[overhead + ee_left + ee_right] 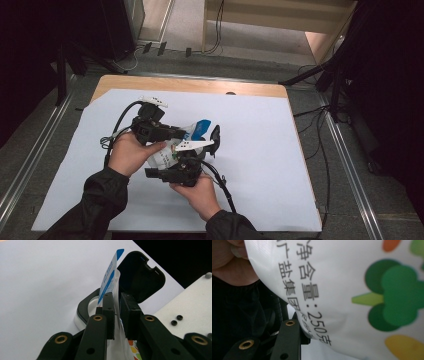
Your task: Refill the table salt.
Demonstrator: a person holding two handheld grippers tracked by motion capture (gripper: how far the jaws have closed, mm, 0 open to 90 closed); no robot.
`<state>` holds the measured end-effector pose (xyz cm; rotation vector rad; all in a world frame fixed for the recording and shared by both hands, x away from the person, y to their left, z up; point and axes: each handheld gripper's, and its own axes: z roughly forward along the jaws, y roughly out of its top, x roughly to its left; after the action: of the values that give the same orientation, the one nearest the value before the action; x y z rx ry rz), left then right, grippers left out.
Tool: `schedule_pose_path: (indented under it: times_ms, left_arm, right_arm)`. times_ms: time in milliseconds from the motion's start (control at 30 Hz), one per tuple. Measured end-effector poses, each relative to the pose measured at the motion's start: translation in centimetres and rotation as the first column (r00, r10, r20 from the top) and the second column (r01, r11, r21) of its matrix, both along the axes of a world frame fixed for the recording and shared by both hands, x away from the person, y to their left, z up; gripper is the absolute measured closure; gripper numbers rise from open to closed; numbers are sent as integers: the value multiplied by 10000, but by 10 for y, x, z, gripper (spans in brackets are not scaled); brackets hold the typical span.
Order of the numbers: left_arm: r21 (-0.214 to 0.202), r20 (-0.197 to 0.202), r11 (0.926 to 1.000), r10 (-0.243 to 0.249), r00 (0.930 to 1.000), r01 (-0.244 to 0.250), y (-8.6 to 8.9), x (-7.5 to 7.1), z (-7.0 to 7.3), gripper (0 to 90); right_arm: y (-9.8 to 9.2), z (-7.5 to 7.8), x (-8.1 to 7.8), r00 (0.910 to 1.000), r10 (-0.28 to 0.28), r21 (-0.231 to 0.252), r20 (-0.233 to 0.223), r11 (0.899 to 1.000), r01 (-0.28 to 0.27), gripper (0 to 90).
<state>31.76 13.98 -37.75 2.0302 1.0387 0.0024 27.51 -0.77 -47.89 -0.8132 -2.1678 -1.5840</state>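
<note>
The bag is smooth, shiny white plastic with printed pictures. The box lid is matt black plastic. The desk is wood under a flat, smooth white sheet.

The white pouch bears black lettering, green, orange and yellow vegetable prints and a blue-striped top, against a black lidded container on the pale blue table sheet.

Right jaws' grip hidden behind pouch; pouch print edge-cropped.
</note>
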Motion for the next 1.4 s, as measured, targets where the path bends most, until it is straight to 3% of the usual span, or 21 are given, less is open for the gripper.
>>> schedule_pose_path:
  times_ms: [500, 733, 1400]
  left_arm:
    - [-35, -146, 9999, 98, 9998, -98, 3, 2, -1, 829]
    - [-68, -155, 9996, 274, 9995, -276, 4, 2, -1, 829]
    - [52, -310, 9998, 187, 9993, -185, 2, 6, -1, 831]
  right_arm:
    - [1, 1, -1, 9999, 62, -62, 94, 10000, -62, 632]
    - [1, 1, 0, 9998, -146, -17, 150, 9999, 146, 568]
    - [2, 1, 1, 9998, -125, -38, 137, 9999, 126, 599]
